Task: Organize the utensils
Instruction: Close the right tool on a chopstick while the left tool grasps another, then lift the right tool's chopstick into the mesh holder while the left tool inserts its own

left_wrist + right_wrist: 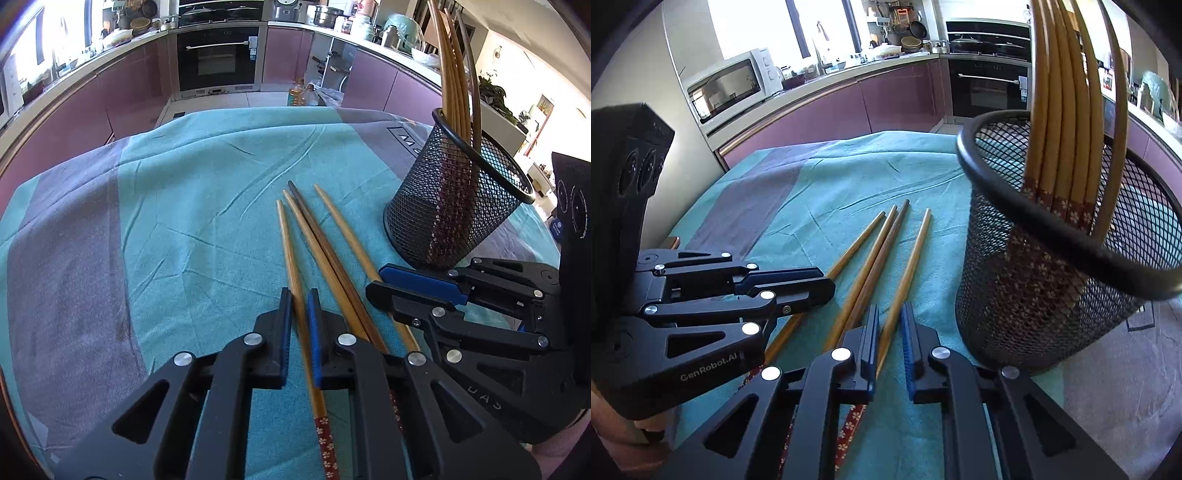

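Note:
Four chopsticks lie side by side on a teal cloth (pixel 192 229). My left gripper (pixel 300 297) is shut on the leftmost light chopstick (pixel 288 243), whose red flowered end runs back under the jaws. In the right wrist view my right gripper (pixel 890 312) is shut on the rightmost light chopstick (pixel 916 251). Between them rest a light chopstick (pixel 310 240) and a dark chopstick (pixel 322 240), both untouched. A black mesh cup (pixel 443 221) stands upright to the right, holding several chopsticks (pixel 454 74) tips up. The two grippers sit side by side, close to the cup.
A grey band (pixel 74 277) of the cloth covers the table's left side. Beyond the far table edge are purple cabinets, an oven (pixel 218 59) and oil bottles (pixel 297 92) on the floor. A microwave (pixel 731 85) sits on the counter.

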{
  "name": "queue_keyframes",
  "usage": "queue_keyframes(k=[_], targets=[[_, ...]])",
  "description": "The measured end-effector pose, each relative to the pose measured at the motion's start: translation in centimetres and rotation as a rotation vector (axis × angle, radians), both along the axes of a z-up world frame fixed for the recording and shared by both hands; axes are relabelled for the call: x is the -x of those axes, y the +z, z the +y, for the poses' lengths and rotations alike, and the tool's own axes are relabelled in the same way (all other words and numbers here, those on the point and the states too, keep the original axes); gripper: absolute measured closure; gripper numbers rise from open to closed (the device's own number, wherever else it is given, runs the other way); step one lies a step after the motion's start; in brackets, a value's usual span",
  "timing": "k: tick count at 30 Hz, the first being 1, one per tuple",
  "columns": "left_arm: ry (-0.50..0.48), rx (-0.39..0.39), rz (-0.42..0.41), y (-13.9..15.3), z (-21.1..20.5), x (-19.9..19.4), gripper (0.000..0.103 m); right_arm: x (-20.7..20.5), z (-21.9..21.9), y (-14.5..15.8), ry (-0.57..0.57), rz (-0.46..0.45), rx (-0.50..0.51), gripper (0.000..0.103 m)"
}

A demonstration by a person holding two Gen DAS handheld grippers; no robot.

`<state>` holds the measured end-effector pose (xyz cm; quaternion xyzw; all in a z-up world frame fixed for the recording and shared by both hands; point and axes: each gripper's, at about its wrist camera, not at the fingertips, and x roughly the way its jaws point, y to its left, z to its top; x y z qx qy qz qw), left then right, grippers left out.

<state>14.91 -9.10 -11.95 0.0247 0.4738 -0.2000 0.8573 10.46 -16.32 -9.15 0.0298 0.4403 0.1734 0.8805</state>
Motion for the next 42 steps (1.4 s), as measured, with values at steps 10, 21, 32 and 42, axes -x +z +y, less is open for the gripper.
queue_keyframes(k=[10, 21, 32, 42], targets=[[0.022, 0.047, -0.010, 0.3, 1.3, 0.8, 0.096, 1.0, -1.2, 0.8, -0.006, -0.005, -0.074, 0.097], [-0.017, 0.138, -0.059, 3.8, 2.5, 3.0, 0.096, 4.0, -3.1, 4.0, 0.027, -0.091, -0.157, 0.097], [-0.096, 0.249, -0.170, 10.3, 2.9, 5.7, 0.096, 6.2, -6.7, 8.6, -0.029, -0.222, -0.227, 0.097], [-0.128, 0.332, -0.276, 15.6, 2.3, 6.5, 0.096, 6.2, -9.5, 12.3, -0.071, -0.340, -0.251, 0.097]])
